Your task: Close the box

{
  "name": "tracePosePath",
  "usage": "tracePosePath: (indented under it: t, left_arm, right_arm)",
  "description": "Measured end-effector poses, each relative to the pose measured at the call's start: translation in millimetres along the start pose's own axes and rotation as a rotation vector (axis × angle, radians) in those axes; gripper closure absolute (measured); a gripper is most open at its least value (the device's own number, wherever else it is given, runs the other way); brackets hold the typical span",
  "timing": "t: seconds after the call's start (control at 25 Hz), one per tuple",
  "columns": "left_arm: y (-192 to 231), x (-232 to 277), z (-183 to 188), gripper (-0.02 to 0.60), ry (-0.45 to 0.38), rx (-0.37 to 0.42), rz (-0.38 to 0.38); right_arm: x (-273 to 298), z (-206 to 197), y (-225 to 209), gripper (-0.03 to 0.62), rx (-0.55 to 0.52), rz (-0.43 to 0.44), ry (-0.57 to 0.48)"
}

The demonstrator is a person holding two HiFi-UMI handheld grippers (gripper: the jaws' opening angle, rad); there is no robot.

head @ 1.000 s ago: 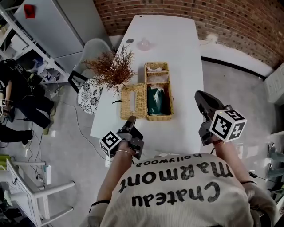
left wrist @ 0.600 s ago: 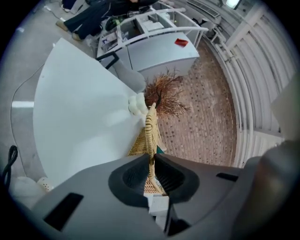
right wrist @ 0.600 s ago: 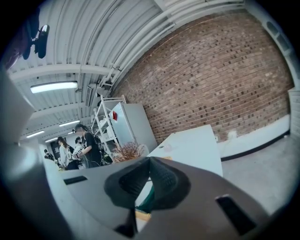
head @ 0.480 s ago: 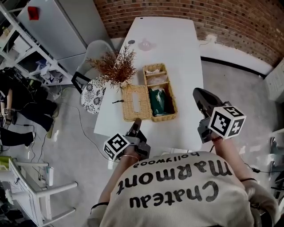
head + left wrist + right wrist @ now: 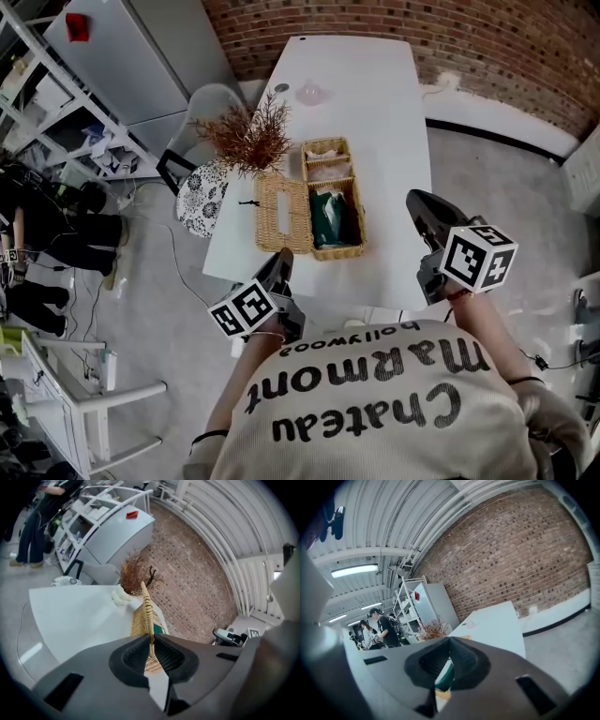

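Note:
A wicker box (image 5: 359, 221) stands open on the white table (image 5: 366, 103), with a green bundle (image 5: 330, 217) in its near compartment. Its lid (image 5: 281, 214) lies flat, folded out to the left. My left gripper (image 5: 280, 259) is at the lid's near edge. In the left gripper view the lid's rim (image 5: 144, 613) runs in between the tips of the left gripper (image 5: 151, 641), which are pinched on it. My right gripper (image 5: 419, 203) hovers off the table's right edge, near the box. The right gripper (image 5: 449, 641) has its tips together and holds nothing.
A dried plant (image 5: 248, 136) stands just behind the lid at the table's left edge. A small glass dish (image 5: 309, 94) sits further back. A chair with a patterned cushion (image 5: 199, 195) is left of the table. Shelving and people (image 5: 37, 234) are at the far left.
My left gripper has crept forward to the near edge of the lid. The right gripper has hardly moved. The lid still lies flat.

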State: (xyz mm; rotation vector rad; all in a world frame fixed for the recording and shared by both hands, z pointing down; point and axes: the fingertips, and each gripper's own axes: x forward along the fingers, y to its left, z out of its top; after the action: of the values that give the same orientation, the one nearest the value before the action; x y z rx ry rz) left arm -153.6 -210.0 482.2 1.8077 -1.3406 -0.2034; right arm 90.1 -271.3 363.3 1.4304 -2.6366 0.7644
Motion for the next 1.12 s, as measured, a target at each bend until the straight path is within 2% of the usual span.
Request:
tracePosePath:
  t: [0.28, 0.44, 0.76, 1.0, 1.12]
  left_arm:
    - [-18, 1, 4, 0.549, 0.047, 0.31, 0.01]
    - [-27, 3, 3, 0.549, 0.059, 0.442, -0.018]
    - [-37, 5, 3, 0.551, 0.083, 0.536, -0.098]
    - [-51, 10, -5, 0.551, 0.175, 0.736, -0.135]
    - [-58, 14, -9, 0.55, 0.216, 0.809, -0.142]
  right_arm:
    - [-7, -6, -4, 0.591, 0.0, -0.01, 0.009]
    - [-10, -6, -8, 0.591, 0.004, -0.014, 0.011]
    - [-9, -14, -12, 0.591, 0.005, -0.015, 0.047]
    - [-5, -18, -13, 0.591, 0.011, -0.01, 0.061]
    - [-5, -19, -17, 0.591, 0.016, -0.013, 0.065]
